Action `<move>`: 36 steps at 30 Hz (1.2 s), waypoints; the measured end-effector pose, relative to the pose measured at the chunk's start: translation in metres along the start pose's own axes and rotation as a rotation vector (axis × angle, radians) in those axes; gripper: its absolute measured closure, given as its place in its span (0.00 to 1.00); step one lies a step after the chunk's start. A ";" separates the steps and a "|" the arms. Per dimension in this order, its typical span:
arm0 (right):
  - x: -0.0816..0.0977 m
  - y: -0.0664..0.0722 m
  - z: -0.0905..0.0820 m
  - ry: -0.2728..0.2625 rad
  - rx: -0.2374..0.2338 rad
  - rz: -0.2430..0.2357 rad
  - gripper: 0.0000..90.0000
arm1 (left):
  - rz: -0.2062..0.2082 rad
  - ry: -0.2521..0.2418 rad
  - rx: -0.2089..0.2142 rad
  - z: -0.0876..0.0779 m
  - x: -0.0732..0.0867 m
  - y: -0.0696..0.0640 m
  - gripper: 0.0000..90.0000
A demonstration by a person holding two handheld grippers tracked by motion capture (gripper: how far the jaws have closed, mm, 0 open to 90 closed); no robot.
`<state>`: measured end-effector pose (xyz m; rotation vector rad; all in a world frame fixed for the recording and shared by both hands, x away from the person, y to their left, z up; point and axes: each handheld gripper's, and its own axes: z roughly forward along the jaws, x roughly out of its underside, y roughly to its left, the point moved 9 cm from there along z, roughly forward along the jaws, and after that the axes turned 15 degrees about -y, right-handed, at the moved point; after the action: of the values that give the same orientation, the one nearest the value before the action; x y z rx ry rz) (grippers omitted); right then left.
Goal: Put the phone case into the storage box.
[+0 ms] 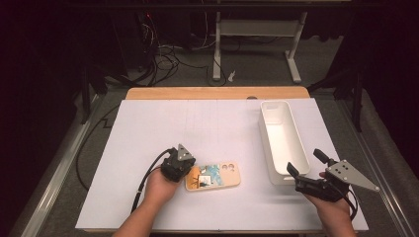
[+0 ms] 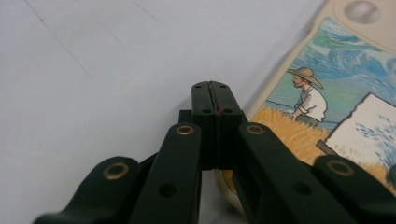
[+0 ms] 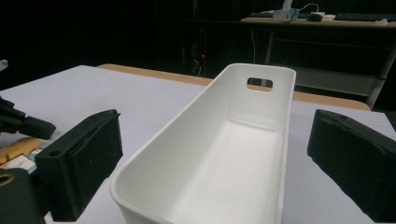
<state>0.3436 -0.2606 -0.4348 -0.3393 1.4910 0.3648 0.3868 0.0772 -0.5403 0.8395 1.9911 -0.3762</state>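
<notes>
A cream phone case [image 1: 213, 176] with a painted field scene lies flat on the white table, its camera holes toward the right. My left gripper [image 1: 186, 173] is shut with nothing between its jaws, its tip resting at the case's left end. The left gripper view shows the closed jaws [image 2: 215, 100] pressed together beside the phone case [image 2: 327, 116], over the table. My right gripper [image 1: 305, 162] stands open at the near end of a long white bin [image 1: 280, 140]. In the right gripper view the empty bin [image 3: 224, 154] lies between the wide-apart pads [image 3: 86, 154].
The white sheet [image 1: 197, 128] covers a wooden table whose far edge [image 1: 217, 93] shows. Cables trail from both grippers toward the near edge. Beyond the table stand a desk frame and tangled wires on the floor.
</notes>
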 end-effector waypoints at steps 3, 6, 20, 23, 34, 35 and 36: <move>0.001 0.001 0.000 0.004 -0.002 -0.003 0.04 | -0.018 -0.031 0.009 -0.008 0.003 -0.007 1.00; 0.001 0.002 0.001 0.006 -0.004 -0.006 0.04 | -0.044 -0.068 0.013 -0.014 0.003 -0.010 1.00; 0.003 0.001 0.001 0.011 -0.004 -0.014 0.04 | -0.192 -0.245 -0.009 -0.076 0.015 0.032 1.00; 0.004 0.002 0.002 0.013 -0.004 -0.017 0.04 | -0.204 -0.273 -0.032 -0.086 0.022 0.042 1.00; 0.006 0.005 0.001 0.019 -0.013 -0.028 0.04 | -0.244 -0.367 -0.037 -0.108 0.026 0.061 1.00; 0.007 0.005 0.001 0.021 -0.012 -0.028 0.04 | -0.252 -0.373 -0.034 -0.108 0.025 0.060 1.00; 0.007 0.004 0.001 0.023 -0.012 -0.030 0.04 | -0.246 -0.374 -0.034 -0.108 0.025 0.059 1.00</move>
<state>0.3428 -0.2562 -0.4420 -0.3761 1.5050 0.3467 0.3507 0.1904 -0.4995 0.4617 1.7445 -0.5927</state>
